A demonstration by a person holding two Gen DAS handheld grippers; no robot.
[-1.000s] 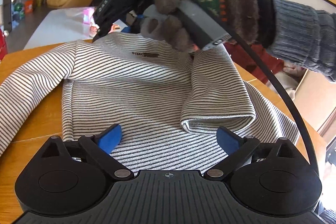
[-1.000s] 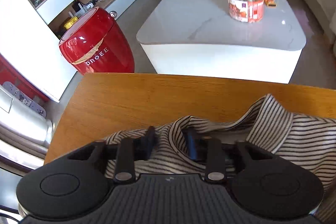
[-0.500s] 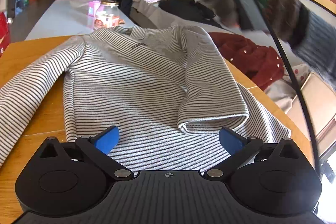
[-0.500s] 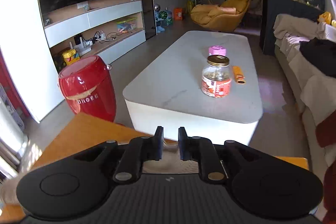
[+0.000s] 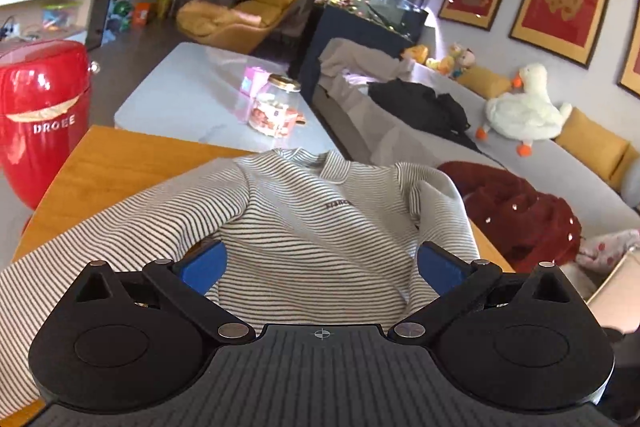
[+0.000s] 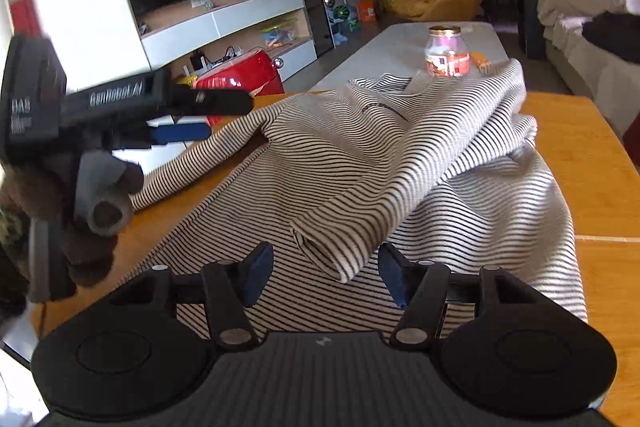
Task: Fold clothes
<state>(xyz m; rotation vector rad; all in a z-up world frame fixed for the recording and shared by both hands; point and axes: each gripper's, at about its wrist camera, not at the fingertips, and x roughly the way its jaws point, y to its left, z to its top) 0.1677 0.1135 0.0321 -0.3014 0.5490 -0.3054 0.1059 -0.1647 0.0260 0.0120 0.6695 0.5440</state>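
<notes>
The striped shirt is lying on the wooden table, one sleeve folded across its front. The right gripper has just been opening, nothing between its fingers; the left gripper is hovering wide open, empty.

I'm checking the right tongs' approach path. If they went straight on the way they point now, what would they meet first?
Most likely the folded-over sleeve cuff of the striped shirt, lying just ahead between the open right tongs; depth is hard to judge.
</notes>
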